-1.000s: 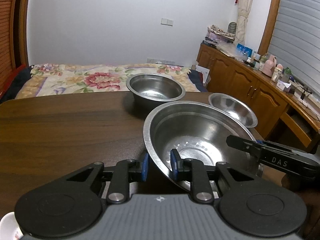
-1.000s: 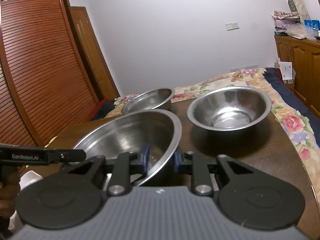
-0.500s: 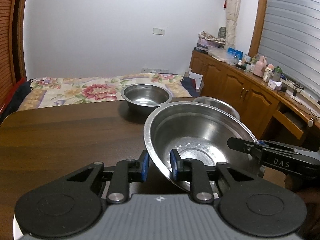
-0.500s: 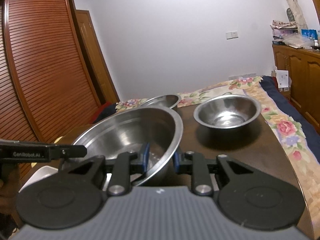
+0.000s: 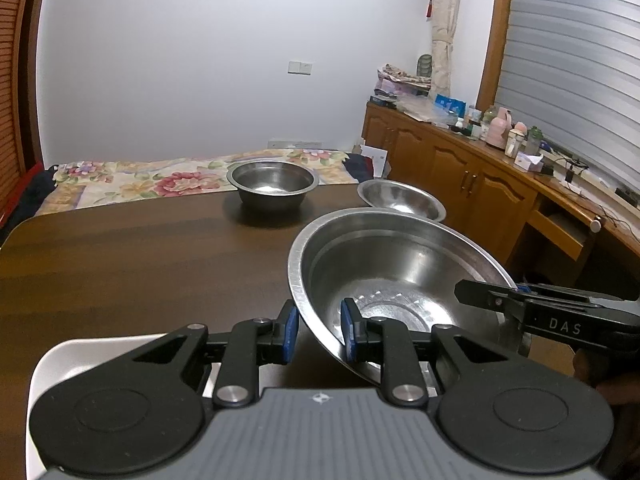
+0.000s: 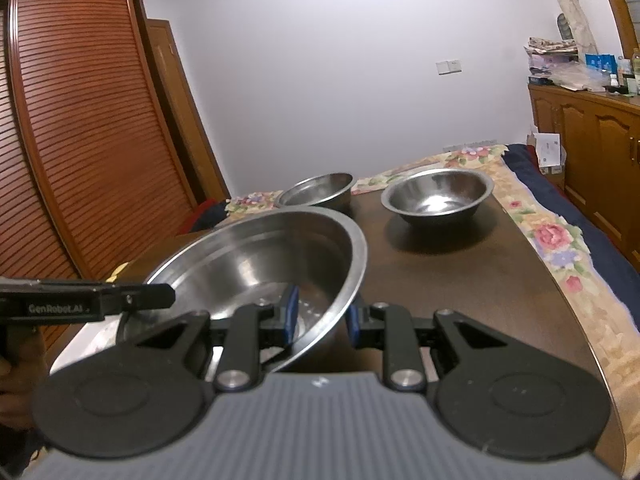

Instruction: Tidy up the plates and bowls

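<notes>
Stainless steel, wide and shallow: the large basin point(image 5: 400, 276) carried between two tools, clear of the dark wooden table point(image 5: 132, 256). Left gripper point(image 5: 316, 328) clamped on the near-left rim, one blue pad outside the wall and one inside; right gripper point(image 6: 320, 312) clamped the same way on the opposite rim. Both grips unchanged over the last second — no slackening, no shift along the rim.

Changed instead: the whole load drawn back toward the near end of the table. Two smaller steel bowls left behind at the far end — the deeper bowl point(image 5: 273, 182) and the shallower bowl point(image 5: 402, 200) — now smaller in both views and well apart from the basin, where a second ago they sat just beyond its rim. Newly in sight under the left tool: a white tray point(image 5: 92, 354) at the near edge, glimpsed also low in the right wrist view.

Judged from this: transport step under way, probably toward that tray or the near edge, with the basin as base for nesting. Not yet set down. Still to fetch afterwards — both far bowls. Slight tilt of the basin toward the left side worth levelling before release.
</notes>
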Action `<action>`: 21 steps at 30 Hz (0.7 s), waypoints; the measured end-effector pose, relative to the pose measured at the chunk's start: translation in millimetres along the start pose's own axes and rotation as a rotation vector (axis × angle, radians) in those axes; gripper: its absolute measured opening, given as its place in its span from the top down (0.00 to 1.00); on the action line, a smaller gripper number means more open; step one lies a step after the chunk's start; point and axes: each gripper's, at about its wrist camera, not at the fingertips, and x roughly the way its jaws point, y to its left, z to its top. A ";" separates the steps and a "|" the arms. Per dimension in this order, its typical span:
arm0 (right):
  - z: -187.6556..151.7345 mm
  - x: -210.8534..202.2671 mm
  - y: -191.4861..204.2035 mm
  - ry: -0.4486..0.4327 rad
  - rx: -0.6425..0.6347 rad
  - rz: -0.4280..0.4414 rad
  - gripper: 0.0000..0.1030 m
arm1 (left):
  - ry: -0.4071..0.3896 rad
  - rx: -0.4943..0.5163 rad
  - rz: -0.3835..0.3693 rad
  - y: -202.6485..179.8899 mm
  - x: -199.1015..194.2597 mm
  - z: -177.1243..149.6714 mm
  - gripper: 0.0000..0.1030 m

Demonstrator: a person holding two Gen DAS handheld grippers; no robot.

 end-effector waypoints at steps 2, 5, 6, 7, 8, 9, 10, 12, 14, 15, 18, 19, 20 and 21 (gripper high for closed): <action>-1.1 -1.8 0.2 0.002 0.000 -0.001 0.74 | -0.001 0.002 0.001 -1.0 -3.3 -2.1 0.77; -3.3 -4.4 2.2 0.005 -0.007 -0.001 0.74 | -0.002 0.004 0.006 -2.5 -7.6 -6.7 0.77; -3.6 -5.2 2.8 0.006 -0.008 0.000 0.74 | -0.003 0.003 0.006 -2.7 -7.8 -6.8 0.77; -4.4 -6.2 3.1 0.006 -0.010 0.000 0.74 | -0.004 0.003 0.007 -2.5 -9.4 -7.8 0.77; -4.7 -6.4 3.2 0.006 -0.011 0.000 0.74 | -0.004 0.004 0.007 -2.4 -9.5 -8.0 0.77; -6.3 -8.3 3.9 0.006 -0.011 0.000 0.74 | -0.007 0.005 0.009 -2.3 -9.5 -8.2 0.76; -6.8 -8.7 3.9 0.007 -0.010 0.001 0.74 | -0.006 0.008 0.009 -2.5 -9.8 -8.9 0.76; -8.7 -10.5 4.5 0.009 -0.006 0.001 0.74 | -0.002 0.008 0.008 -2.5 -10.3 -10.3 0.76; -11.5 -11.2 4.4 0.014 -0.005 -0.002 0.74 | 0.002 0.011 0.009 -2.5 -10.4 -13.5 0.76; -13.5 -11.3 3.6 0.018 -0.003 -0.002 0.74 | 0.005 0.011 0.009 -2.5 -9.8 -14.8 0.76; -19.2 -10.4 0.9 0.032 0.006 -0.003 0.74 | 0.017 0.008 0.009 -1.0 -9.1 -22.0 0.76; -21.0 -11.5 1.8 0.036 0.007 -0.003 0.74 | 0.021 0.007 0.008 -0.3 -8.4 -23.7 0.76; -22.4 -11.4 1.7 0.040 0.008 -0.003 0.74 | 0.025 0.005 0.008 -1.4 -8.4 -26.6 0.76; -23.5 -11.0 1.8 0.043 0.008 -0.003 0.74 | 0.028 0.004 0.008 -0.8 -8.1 -27.8 0.76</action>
